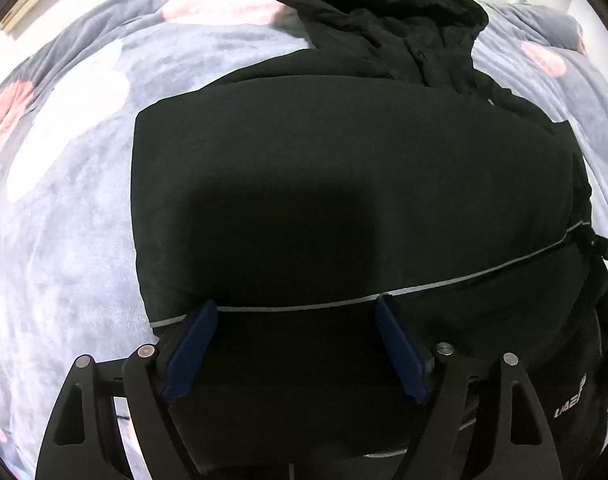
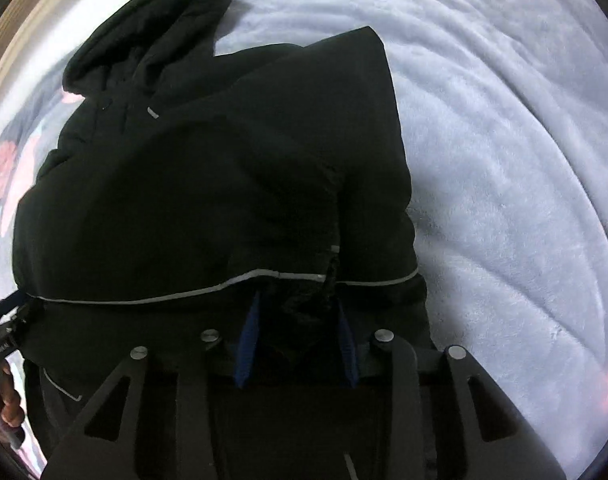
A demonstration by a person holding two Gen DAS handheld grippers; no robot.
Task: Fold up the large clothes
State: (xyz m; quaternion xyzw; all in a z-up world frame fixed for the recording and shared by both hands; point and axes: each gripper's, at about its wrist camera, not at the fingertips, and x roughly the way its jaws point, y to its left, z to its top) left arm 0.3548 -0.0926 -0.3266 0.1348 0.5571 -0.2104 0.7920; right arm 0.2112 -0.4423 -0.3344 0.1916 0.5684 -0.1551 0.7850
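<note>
A black hooded jacket (image 1: pixel 344 184) lies partly folded on a bed, its hood (image 1: pixel 376 4) at the far end and a thin grey stripe (image 1: pixel 464 280) across its lower part. My left gripper (image 1: pixel 297 303) hovers over that stripe near the jacket's left side, its blue pads (image 1: pixel 196 344) wide apart and holding nothing. In the right wrist view my right gripper (image 2: pixel 298 300) points down at the jacket (image 2: pixel 208 184) by the stripe (image 2: pixel 144 300). A crumpled bunch of black cloth sits pinched between its blue pads (image 2: pixel 246 344). A sleeve fold (image 2: pixel 356 92) lies over the jacket's body.
A soft grey-blue blanket (image 2: pixel 504 160) with pink flower prints (image 1: pixel 12 104) covers the bed all around the jacket. A wooden frame edge (image 2: pixel 20 28) runs along the far left. A hand (image 2: pixel 4 400) holding the other gripper shows at the right wrist view's lower left.
</note>
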